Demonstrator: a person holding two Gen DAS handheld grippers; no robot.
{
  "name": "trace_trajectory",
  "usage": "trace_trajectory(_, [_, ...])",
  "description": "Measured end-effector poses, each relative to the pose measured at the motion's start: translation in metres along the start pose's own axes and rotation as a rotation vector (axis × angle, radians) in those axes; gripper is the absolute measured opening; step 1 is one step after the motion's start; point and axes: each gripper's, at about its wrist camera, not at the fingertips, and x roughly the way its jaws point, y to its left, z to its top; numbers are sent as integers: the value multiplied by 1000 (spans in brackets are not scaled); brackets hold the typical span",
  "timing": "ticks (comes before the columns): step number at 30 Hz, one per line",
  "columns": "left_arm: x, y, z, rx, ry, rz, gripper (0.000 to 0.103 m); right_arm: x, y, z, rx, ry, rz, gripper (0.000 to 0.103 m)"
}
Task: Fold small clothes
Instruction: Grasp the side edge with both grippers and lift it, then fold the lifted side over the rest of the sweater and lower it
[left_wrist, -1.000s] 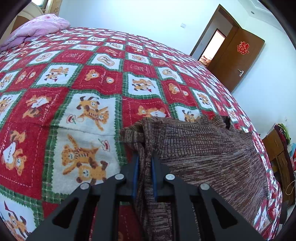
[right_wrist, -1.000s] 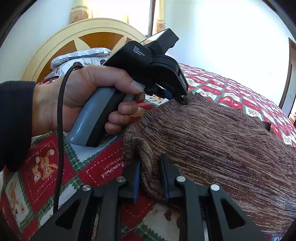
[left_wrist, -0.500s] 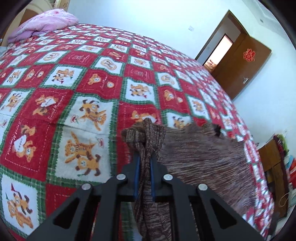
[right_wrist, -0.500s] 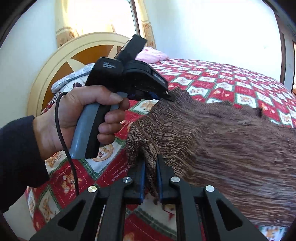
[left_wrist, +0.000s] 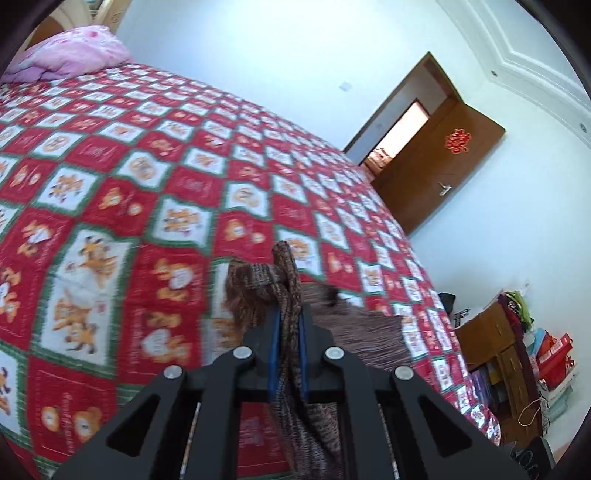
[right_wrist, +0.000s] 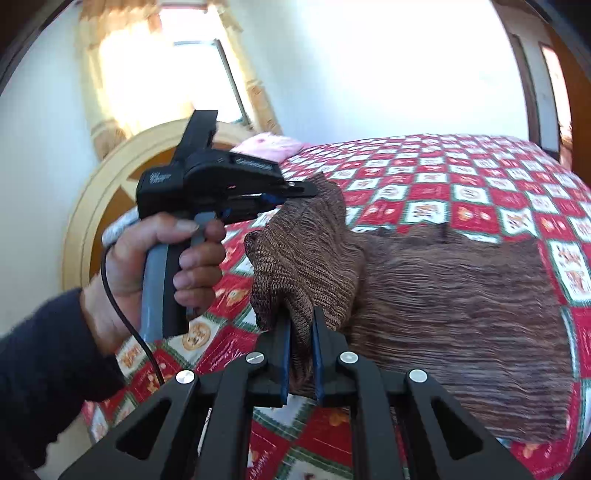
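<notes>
Over the bed (right_wrist: 461, 173), we are pinching the brown sweater (right_wrist: 443, 314) with both left gripper (left_wrist: 287, 332) and right gripper (right_wrist: 301, 332) fingers clamped tight.

White walls (left_wrist: 258, 55), open brown door (left_wrist: 439, 173), bed with red patchwork quilt (left_wrist: 147, 177), round wooden headboard (right_wrist: 107, 192), bright curtained window (right_wrist: 155, 74), cluttered wooden cabinet (left_wrist: 491, 343).

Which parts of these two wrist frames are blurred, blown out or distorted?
Left wrist view: the quilt is motion-smeared near the lens, the brown knit garment soft; fisheye bends the door and the wall. Right wrist view: the window is blown out to white, washing the wall around it; the garment's far half is streaked with blur, and the bed bulges.
</notes>
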Motion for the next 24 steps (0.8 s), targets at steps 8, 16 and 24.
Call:
trace_trajectory(8, [23, -55, -1, 48, 3, -44, 9, -36, -40, -2, 93, -22, -25, 9])
trace_trajectory(16, [59, -107, -8, 116, 46, -87, 9, -62, -77, -15, 164, -12, -56, 9])
trace_trajectory(24, [109, -157, -28, 219, 120, -84, 9, -79, -126, -37, 294, 27, -95, 8])
